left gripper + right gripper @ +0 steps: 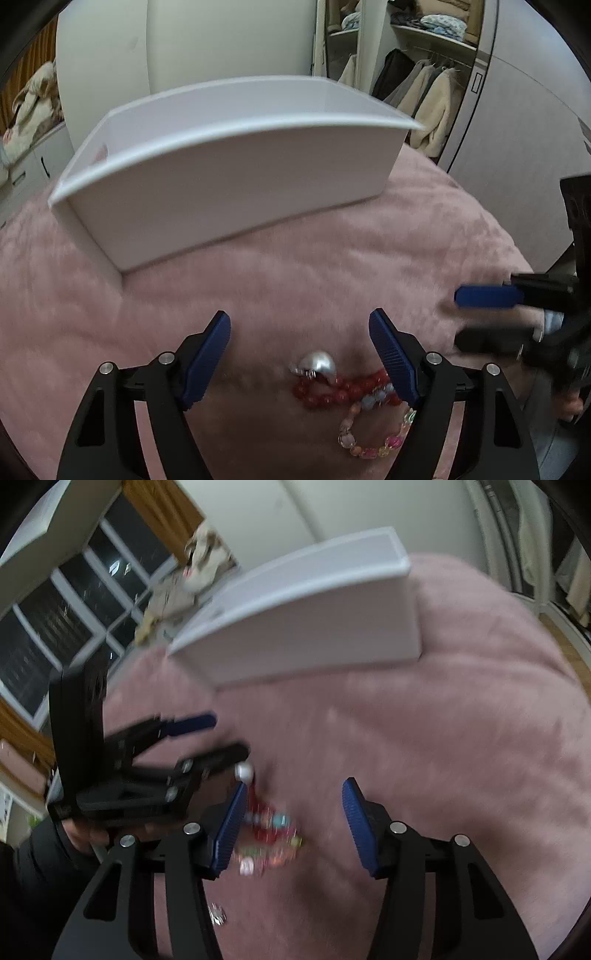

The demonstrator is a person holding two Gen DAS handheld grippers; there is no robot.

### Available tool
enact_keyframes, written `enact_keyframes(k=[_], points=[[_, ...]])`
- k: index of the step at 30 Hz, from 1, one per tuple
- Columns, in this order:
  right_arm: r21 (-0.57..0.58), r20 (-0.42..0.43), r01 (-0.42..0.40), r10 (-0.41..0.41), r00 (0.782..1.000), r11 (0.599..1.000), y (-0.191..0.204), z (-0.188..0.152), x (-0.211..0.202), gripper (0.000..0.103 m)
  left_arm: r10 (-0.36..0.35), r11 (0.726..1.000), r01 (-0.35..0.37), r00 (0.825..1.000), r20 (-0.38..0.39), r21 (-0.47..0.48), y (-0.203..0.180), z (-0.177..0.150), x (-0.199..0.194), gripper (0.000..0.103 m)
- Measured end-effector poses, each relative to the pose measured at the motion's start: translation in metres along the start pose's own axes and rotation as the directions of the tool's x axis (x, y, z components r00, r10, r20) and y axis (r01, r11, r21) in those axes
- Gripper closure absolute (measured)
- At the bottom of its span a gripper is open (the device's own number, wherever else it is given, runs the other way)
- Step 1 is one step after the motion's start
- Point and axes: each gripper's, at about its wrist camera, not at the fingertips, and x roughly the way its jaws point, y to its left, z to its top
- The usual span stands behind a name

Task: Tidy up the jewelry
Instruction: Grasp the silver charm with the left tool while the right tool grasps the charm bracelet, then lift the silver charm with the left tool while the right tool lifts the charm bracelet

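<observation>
Together, two hand-held grippers hover over a pink blanket (258,280). The left hand-held gripper (300,325) has its jaws spread wide with nothing between them, and the right hand-held gripper (293,792) is likewise wide open and holds nothing. One white box (229,173) stands on the blanket beyond them; the left view shows only a pinkish patch on its inner wall, its floor hidden. Between the left fingers lie one pearl piece (318,363), one red bead bracelet (332,392) and one pastel bead bracelet (373,432), touching in a pile. Only the right view, blurred, shows one small silver piece (217,914) lying apart, nearer the camera.
</observation>
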Motion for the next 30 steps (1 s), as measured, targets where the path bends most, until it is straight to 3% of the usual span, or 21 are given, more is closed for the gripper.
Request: enact_keyframes(k=[6,9,11,14,19,30], points=[[-0.016,-0.057,0.036,-0.036,0.998,0.999,0.004,-0.013,0.012,0.051,-0.027,0.999,0.028,0.998,-0.050,0.020,-0.006,-0.018,0.015,0.024],[-0.032,-0.082,0.039,-0.041,0.996,0.999,0.005,-0.015,0.013,0.069,-0.003,1.000,0.005,0.998,-0.070,0.031,-0.009,-0.022,0.024,0.027],[-0.063,-0.115,0.027,-0.034,0.993,0.998,0.010,-0.017,0.018,0.095,0.004,1.000,-0.002,0.997,-0.071,0.024,-0.011,-0.021,0.025,0.035],[-0.116,-0.125,0.047,-0.062,0.990,0.992,0.020,-0.021,0.022,0.095,0.015,1.000,-0.014,0.997,-0.076,0.021,-0.015,-0.020,0.027,0.048],[-0.094,-0.109,0.013,-0.023,0.994,0.996,0.013,-0.025,0.011,0.095,0.050,0.999,-0.050,0.996,-0.076,0.001,-0.018,-0.018,0.024,0.070],[-0.011,0.065,-0.082,0.082,0.994,0.997,-0.007,-0.022,-0.048,0.095,0.085,0.996,-0.086,0.995,-0.050,-0.020,-0.028,-0.008,-0.003,0.070]])
